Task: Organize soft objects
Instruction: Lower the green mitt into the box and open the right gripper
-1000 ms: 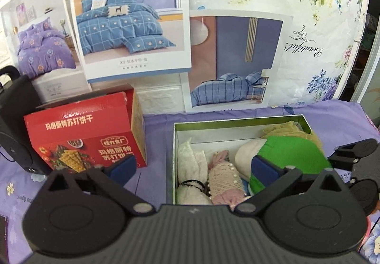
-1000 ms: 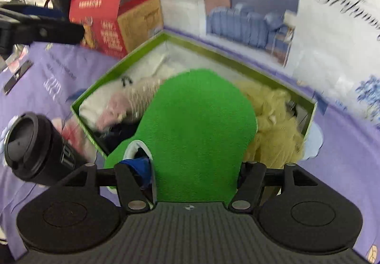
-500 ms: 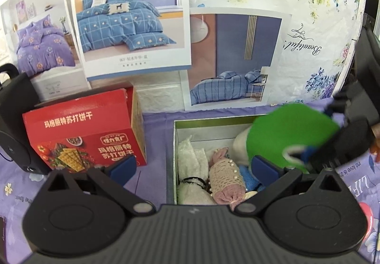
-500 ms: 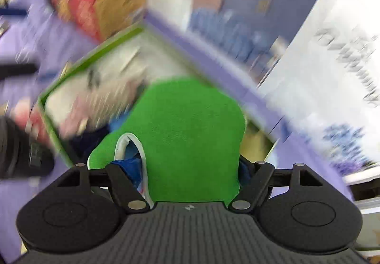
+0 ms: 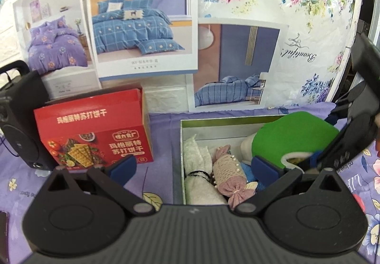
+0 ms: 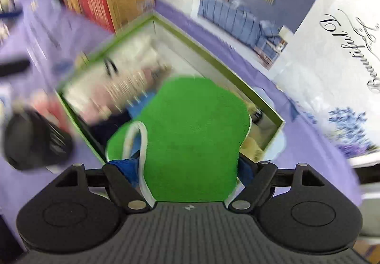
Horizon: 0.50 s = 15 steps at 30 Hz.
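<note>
A green soft pad with a white rim [image 6: 194, 136] is held between my right gripper's [image 6: 187, 169] blue fingers, above the right end of an open green-edged box [image 6: 213, 60]. In the left wrist view the green pad [image 5: 294, 136] hangs over the box [image 5: 237, 121], with the right gripper [image 5: 315, 157] on it. The box holds white fluffy cloths [image 5: 197, 164], a pink bundle with pearls [image 5: 230, 176] and a blue cloth [image 5: 247, 169]. A yellowish fluffy item [image 6: 254, 145] lies under the pad. My left gripper [image 5: 192, 169] is open and empty in front of the box.
A red cracker carton [image 5: 95, 133] stands left of the box on the purple floral sheet [image 5: 161, 121]. A black speaker [image 5: 16, 121] sits at far left. Bedding posters [image 5: 142, 26] cover the wall behind. A dark cup [image 6: 33, 140] shows blurred at the left of the right wrist view.
My right gripper lifted the green pad up out of the box, swung it, and now holds it lower over the box's right end. The left gripper has stayed still.
</note>
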Each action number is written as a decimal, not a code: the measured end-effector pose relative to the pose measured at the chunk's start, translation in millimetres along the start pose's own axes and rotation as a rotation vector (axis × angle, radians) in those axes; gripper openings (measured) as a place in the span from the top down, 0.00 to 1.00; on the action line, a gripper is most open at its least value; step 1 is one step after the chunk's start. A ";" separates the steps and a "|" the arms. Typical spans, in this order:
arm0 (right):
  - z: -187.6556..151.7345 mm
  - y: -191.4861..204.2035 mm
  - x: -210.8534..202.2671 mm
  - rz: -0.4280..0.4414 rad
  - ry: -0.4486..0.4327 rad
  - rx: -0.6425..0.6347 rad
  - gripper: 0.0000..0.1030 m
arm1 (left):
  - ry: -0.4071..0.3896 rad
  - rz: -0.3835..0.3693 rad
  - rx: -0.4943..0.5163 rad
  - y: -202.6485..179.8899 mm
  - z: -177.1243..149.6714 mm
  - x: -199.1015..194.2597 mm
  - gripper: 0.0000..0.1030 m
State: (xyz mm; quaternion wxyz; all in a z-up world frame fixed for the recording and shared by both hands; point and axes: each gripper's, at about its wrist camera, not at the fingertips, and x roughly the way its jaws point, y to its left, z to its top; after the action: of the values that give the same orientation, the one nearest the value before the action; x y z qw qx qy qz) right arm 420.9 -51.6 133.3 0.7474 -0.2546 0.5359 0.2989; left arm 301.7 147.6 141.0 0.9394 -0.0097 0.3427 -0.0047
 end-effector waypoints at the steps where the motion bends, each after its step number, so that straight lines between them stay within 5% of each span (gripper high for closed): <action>1: 2.2 -3.8 -6.3 0.030 -0.025 0.051 0.36 | -0.004 0.002 -0.002 1.7 0.2 -3.7 0.01; 11: 24.5 4.9 -39.8 0.062 -0.192 0.246 0.33 | -0.049 0.021 -0.030 21.0 -2.4 -38.4 0.01; 15: 22.8 1.4 -41.0 0.058 -0.321 0.315 0.33 | -0.041 0.017 -0.041 24.8 -5.2 -42.2 0.01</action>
State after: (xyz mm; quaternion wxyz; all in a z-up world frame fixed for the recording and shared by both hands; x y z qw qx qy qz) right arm 424.6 -41.7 179.1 0.8447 -0.0683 0.4573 0.2697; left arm 266.2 173.0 163.6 0.9459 -0.0261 0.3233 0.0106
